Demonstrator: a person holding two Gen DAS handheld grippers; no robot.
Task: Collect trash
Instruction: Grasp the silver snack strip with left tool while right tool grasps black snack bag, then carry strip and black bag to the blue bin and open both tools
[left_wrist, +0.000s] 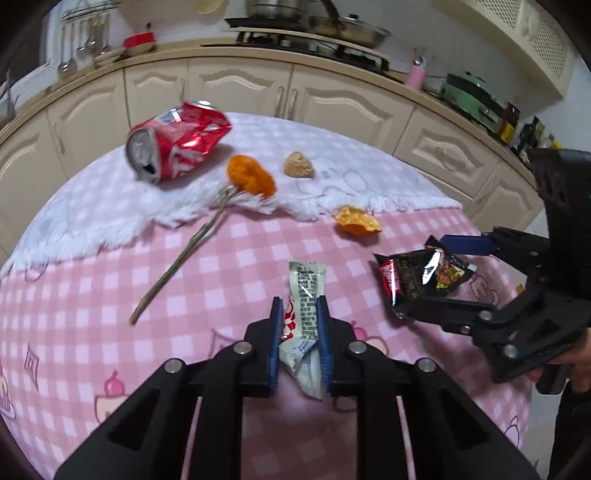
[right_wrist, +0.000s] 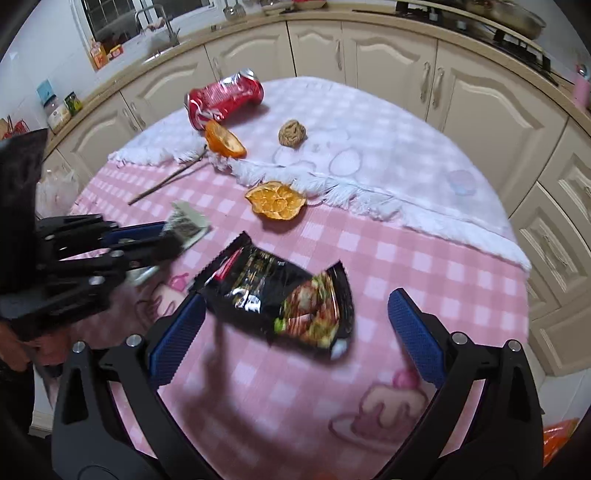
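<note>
My left tool (left_wrist: 299, 314) clamped on white wrapper (left_wrist: 304, 295): light, crinkly, slippery. My right tool (right_wrist: 295, 325) open astride black packet (right_wrist: 280, 291); grab flat middle.

Nothing here reads clearly to me. The pale plastic wrapper (left_wrist: 306, 295) between my left gripper's pads carries dense black print, too small to make out. The crushed red aluminium can (left_wrist: 177, 142) far ahead shows white script, illegible.

Pale printed wrapper (left_wrist: 304, 295) pinched upright, torn black snack packet (right_wrist: 280, 295) flat, crushed red can (left_wrist: 177, 142) on its side
</note>
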